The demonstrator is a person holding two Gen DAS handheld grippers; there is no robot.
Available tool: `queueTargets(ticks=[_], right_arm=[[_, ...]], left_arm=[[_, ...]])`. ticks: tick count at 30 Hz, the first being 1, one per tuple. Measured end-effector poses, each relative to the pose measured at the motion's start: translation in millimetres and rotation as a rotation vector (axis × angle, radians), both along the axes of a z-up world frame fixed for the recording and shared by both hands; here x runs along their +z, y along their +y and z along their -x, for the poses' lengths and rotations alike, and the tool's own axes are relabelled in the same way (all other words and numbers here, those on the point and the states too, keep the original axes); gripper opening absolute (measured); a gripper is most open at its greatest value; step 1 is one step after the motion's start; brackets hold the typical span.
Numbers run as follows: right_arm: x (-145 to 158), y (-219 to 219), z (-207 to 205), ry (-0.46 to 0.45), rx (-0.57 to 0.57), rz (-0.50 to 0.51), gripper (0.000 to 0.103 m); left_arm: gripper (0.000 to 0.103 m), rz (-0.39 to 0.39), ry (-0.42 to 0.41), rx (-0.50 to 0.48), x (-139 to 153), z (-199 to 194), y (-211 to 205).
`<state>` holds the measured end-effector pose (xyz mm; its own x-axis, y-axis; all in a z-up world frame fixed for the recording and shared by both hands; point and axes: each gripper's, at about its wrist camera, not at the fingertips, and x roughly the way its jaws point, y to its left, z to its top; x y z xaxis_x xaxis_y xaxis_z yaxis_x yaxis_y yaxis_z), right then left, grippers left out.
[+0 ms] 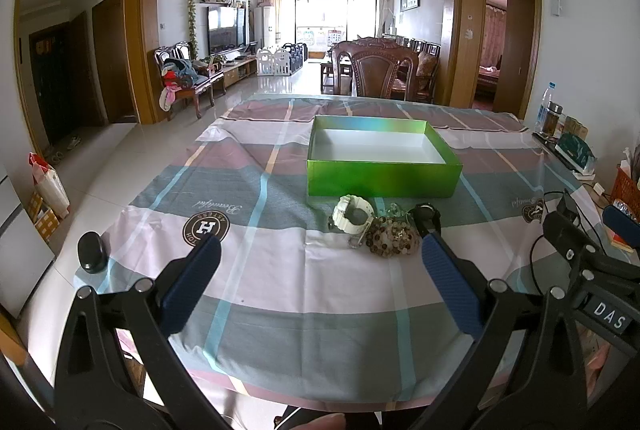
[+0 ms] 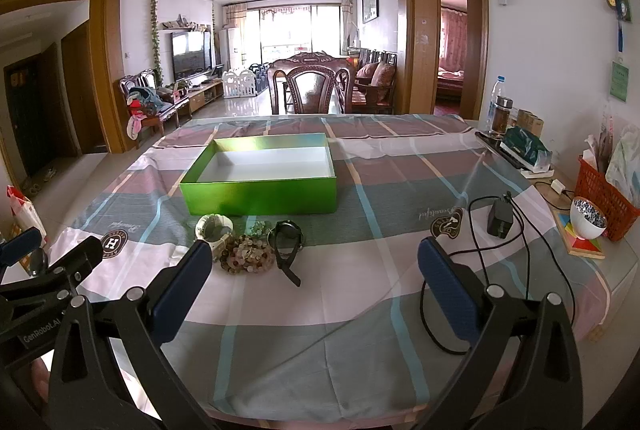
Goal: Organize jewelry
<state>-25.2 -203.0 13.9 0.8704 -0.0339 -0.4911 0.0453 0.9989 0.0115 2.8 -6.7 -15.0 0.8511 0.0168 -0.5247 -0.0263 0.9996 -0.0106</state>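
Nearest, left gripper (image 1: 320, 262) and right gripper (image 2: 316, 270), fingers apart, empty, above checked cloth (image 2: 340, 310); beyond, white watch (image 2: 213, 228), bead bracelets (image 2: 248, 254), black watch (image 2: 287, 236) heaped, unsorted; farthest, green box (image 2: 260, 194) empty: 0 items stowed.

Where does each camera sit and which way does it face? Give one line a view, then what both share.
Left wrist: on the left tool, looking across the table at the green box; its own open fingers and the right tool at the right edge show.
Right wrist: on the right tool, facing the same way; its open fingers and the left tool at the left edge show.
Shared: box, white watch, beads, black watch.
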Motion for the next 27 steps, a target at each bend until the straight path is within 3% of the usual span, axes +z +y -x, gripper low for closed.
queueTargets(ticks=[27], right_arm=[[-2.4, -0.6, -0.5, 0.005, 0.001, 0.001, 0.1]], left_arm=[[0.099, -0.003, 0.005, 0.0, -1.7, 0.1, 0.3]])
